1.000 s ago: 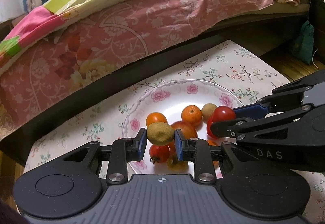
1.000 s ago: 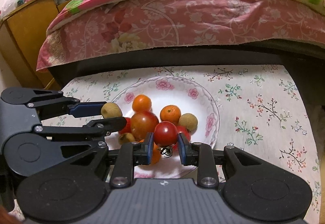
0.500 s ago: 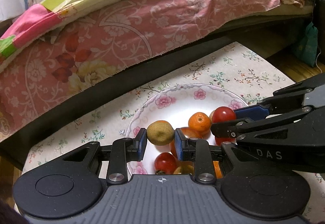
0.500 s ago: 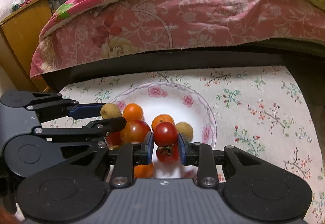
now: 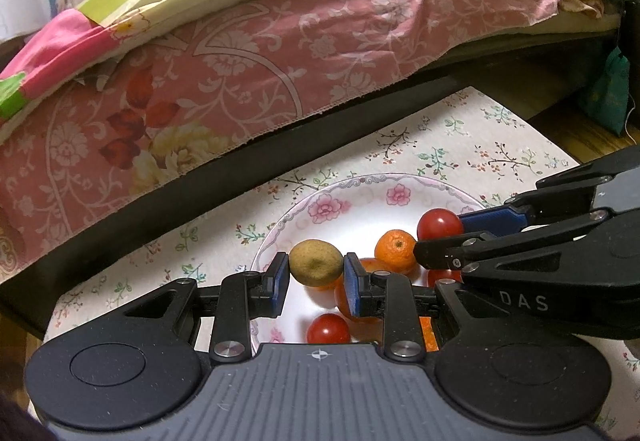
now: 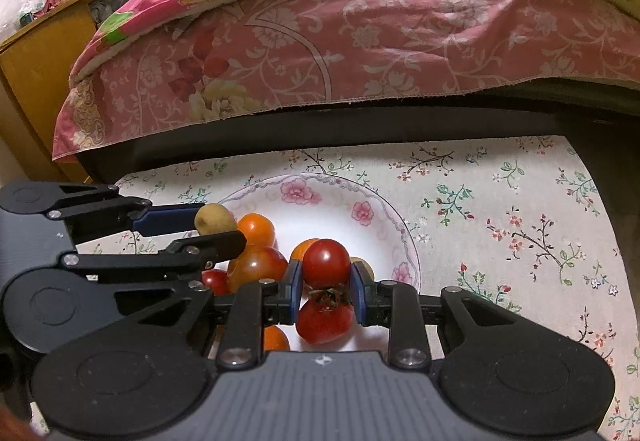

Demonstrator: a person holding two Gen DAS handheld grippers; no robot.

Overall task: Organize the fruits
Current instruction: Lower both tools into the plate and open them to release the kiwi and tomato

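Two fruits are held above a flowered plate (image 6: 394,237), one in each gripper.

A brownish-green fruit (image 5: 316,263) is pinched by the left gripper (image 5: 316,277) over the plate's left rim; a red tomato (image 6: 326,263) is pinched by the right gripper (image 6: 325,289) above the piled oranges (image 6: 256,229) and tomatoes; bare cloth (image 6: 520,209) is seen to the plate's right; a draped bed (image 6: 360,41) closes off the table's far edge.
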